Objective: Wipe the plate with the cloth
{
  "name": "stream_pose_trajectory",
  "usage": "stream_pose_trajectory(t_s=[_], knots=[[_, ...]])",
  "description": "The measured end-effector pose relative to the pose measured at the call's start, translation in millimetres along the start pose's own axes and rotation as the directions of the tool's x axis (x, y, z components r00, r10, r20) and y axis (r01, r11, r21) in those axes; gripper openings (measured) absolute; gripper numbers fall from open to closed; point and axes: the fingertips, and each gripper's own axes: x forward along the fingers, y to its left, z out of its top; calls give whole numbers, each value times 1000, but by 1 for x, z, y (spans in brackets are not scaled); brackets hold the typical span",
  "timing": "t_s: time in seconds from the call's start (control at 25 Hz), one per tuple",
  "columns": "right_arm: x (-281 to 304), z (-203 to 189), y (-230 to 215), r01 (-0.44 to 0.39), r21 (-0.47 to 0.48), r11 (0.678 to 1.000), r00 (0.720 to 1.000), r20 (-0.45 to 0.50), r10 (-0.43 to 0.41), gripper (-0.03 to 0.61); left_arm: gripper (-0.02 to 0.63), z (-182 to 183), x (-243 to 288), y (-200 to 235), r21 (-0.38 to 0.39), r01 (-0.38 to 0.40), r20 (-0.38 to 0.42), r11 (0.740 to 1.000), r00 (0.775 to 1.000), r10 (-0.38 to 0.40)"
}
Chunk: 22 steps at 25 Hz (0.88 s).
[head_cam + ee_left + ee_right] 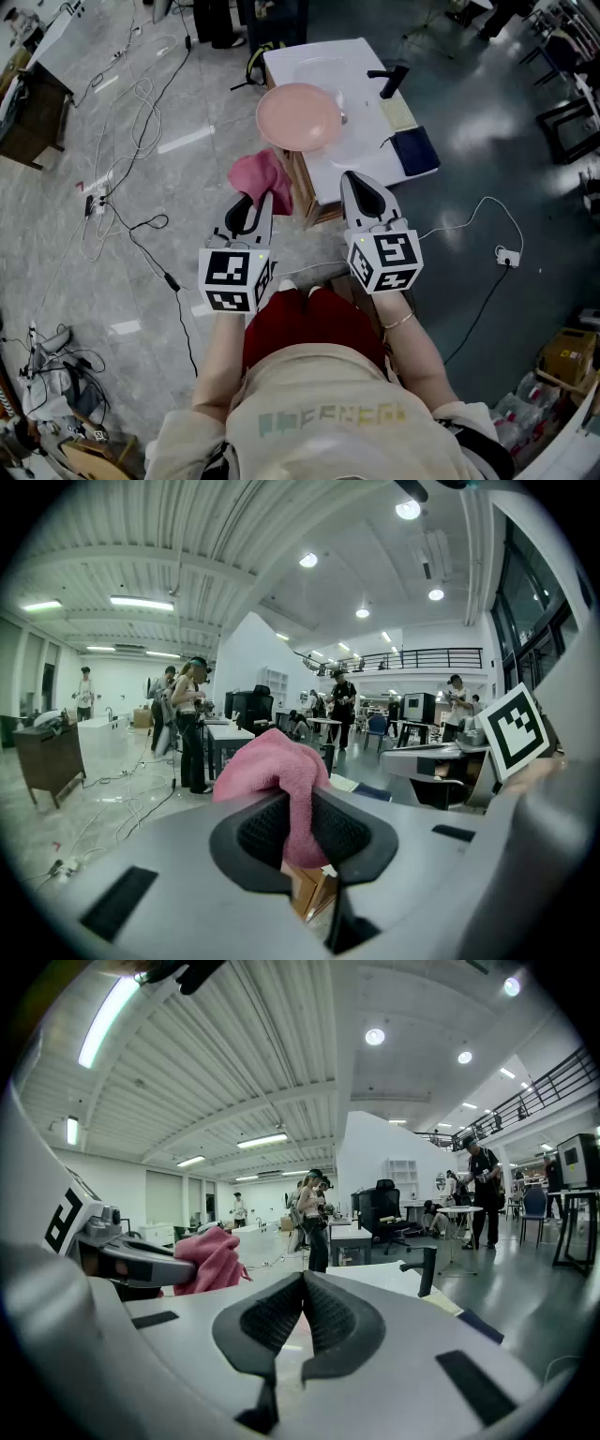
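A pink plate (298, 116) rests on the front left corner of the white sink counter (309, 54). My left gripper (253, 202) is shut on a pink cloth (261, 176), held in the air just short of the counter and below the plate. In the left gripper view the cloth (274, 769) bulges up from between the jaws of the left gripper (302, 808). To the right of it, my right gripper (354, 186) hovers over the counter's front edge, shut and empty. In the right gripper view its jaws meet, and the right gripper (303, 1286) sees the cloth (212, 1258) to its left.
A black faucet (390, 80) stands on the counter beside the basin, and a dark blue pad (414, 150) lies at its right front corner. Below the counter is a wooden cabinet (304, 193). Cables (141, 103) trail over the floor to the left. People stand far off.
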Motion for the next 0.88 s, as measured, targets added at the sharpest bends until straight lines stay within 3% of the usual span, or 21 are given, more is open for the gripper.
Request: stream_pose_trajectory(t_s=[0.28, 0.64, 0.88], knots=[[8, 1, -9, -28, 30, 999, 999, 16, 27, 38, 67, 2, 10, 9, -13, -25, 13, 1000, 1000, 25], [26, -16, -54, -27, 76, 997, 999, -24, 29, 38, 67, 6, 44, 12, -14, -94, 36, 995, 995, 94], [56, -29, -79, -7, 75, 997, 1000, -30, 9, 38, 67, 0, 79, 26, -10, -95, 51, 995, 994, 96]])
